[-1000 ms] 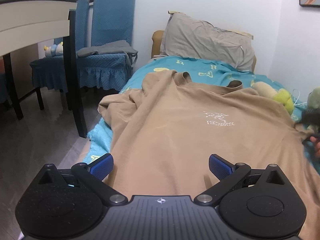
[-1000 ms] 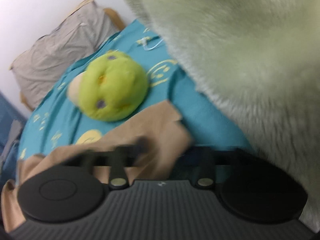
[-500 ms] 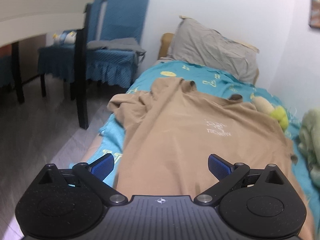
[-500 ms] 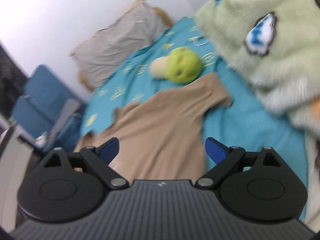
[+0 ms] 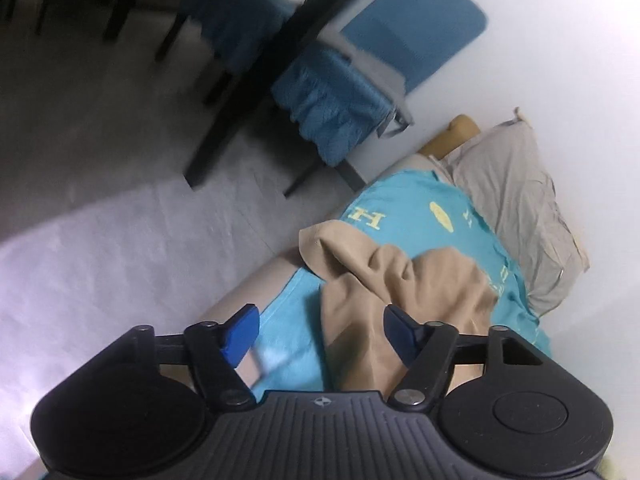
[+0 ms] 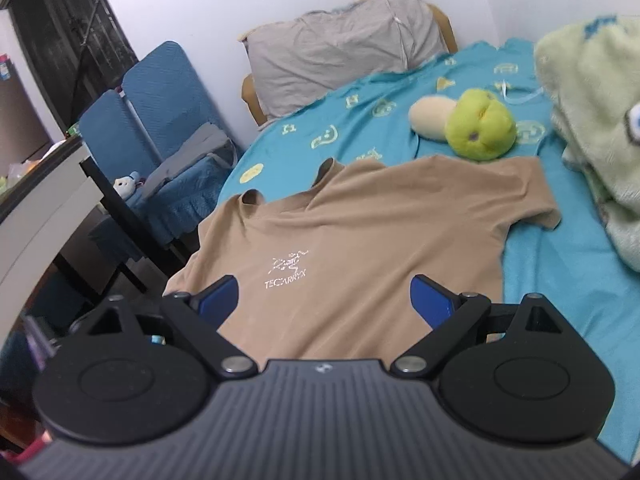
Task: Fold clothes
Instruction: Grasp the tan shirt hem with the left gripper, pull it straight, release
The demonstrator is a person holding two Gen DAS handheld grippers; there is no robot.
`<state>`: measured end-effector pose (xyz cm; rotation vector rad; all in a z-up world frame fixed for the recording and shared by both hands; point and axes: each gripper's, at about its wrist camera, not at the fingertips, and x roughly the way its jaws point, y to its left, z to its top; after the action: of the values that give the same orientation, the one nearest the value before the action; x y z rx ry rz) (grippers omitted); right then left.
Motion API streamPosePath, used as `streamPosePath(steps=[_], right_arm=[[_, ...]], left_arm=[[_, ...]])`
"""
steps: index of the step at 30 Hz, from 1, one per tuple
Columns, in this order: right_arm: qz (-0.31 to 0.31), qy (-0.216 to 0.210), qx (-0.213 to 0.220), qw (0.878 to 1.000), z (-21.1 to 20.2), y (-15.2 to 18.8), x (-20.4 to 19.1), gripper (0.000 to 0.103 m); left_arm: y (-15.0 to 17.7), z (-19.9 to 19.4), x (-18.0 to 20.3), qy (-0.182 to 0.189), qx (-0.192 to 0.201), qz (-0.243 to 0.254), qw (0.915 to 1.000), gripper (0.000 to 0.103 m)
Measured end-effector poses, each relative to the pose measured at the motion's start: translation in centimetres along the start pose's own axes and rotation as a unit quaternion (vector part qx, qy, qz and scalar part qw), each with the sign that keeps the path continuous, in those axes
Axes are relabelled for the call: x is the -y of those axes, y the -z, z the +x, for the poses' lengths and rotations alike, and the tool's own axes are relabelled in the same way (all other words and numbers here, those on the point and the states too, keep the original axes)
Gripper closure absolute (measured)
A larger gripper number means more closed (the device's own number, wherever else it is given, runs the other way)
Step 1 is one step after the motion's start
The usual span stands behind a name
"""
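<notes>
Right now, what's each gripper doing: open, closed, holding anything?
Left gripper: open, holding nothing, over the tan T-shirt.
Right gripper: open, holding nothing, above the T-shirt.

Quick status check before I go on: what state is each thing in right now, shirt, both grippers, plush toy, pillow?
Tan T-shirt: spread logo-up on the bed, unfolded, one sleeve bunched.
Left gripper: open, empty, over the bunched sleeve.
Right gripper: open, empty.
Green plush toy: lying at the shirt's far sleeve.
Pillow: propped against the headboard.
</notes>
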<state>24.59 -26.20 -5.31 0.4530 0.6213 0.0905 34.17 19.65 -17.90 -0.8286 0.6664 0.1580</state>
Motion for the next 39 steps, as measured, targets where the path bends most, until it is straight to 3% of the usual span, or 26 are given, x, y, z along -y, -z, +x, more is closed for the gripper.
streamPosePath(steps=[2,4,6,9,12,15,18,21,23,25,27,32,35,37,39], right_arm=[[0.020,-0.006,-0.011,1.000,0.9,-0.1,0.9,0.009],[0.038,-0.009,-0.023,0.999,1.8,-0.2,1.7,0.009],[0.054,-0.010,-0.034,0.998,2.7,-0.3,2.3,0.009],[0.082,-0.014,-0.044,0.996,3.4,-0.5,3.2,0.009],[0.099,-0.016,-0.043,0.994,3.0,-0.5,3.7,0.009],[0.107,-0.014,-0.041,0.993,2.6,-0.5,3.8,0.009],[0.107,-0.005,-0.044,0.993,2.8,-0.5,3.8,0.009],[0.101,-0.002,-0.051,0.994,3.0,-0.4,3.7,0.009],[0.097,-0.001,-0.055,0.994,3.0,-0.2,3.5,0.009],[0.093,-0.002,-0.059,0.994,3.0,-0.1,3.5,0.009],[0.091,-0.001,-0.062,0.994,3.0,0.0,3.4,0.009],[0.098,-0.001,-0.065,0.993,3.4,-0.1,3.8,0.009],[0.107,-0.004,-0.073,0.992,3.8,-0.1,4.1,0.009],[0.108,-0.004,-0.076,0.991,3.9,-0.1,4.2,0.009],[0.108,-0.003,-0.078,0.991,4.1,-0.1,4.2,0.009]], left_arm=[[-0.5,2.0,0.2,0.002,-0.010,0.002,0.9999,0.051],[-1.0,2.9,0.9,0.006,-0.006,0.018,0.9998,0.078],[-1.5,2.8,1.9,0.013,-0.003,0.048,0.9987,0.094],[-2.5,1.6,3.1,0.036,0.012,0.084,0.9958,0.095],[-3.2,-1.0,2.6,0.053,0.023,0.074,0.9956,0.096],[-2.6,-3.0,0.8,0.022,0.021,0.052,0.9982,0.096],[-1.1,-2.6,-1.6,-0.032,-0.022,0.050,0.9980,0.095],[-0.5,-1.4,-3.9,-0.053,-0.044,0.022,0.9974,0.090],[-0.7,-0.4,-5.0,-0.049,-0.051,-0.018,0.9973,0.076],[-1.3,0.6,-5.8,-0.040,-0.047,-0.058,0.9964,0.037],[-1.9,1.6,-6.4,-0.026,-0.033,-0.086,0.9954,0.025],[-3.4,5.3,-5.7,0.006,-0.036,-0.103,0.9940,0.028],[-4.1,7.4,-3.1,0.011,-0.032,-0.057,0.9978,0.045],[-4.4,7.7,-1.0,0.000,-0.019,-0.003,0.9998,0.101],[-4.7,7.6,1.2,-0.012,0.000,0.053,0.9985,0.100]])
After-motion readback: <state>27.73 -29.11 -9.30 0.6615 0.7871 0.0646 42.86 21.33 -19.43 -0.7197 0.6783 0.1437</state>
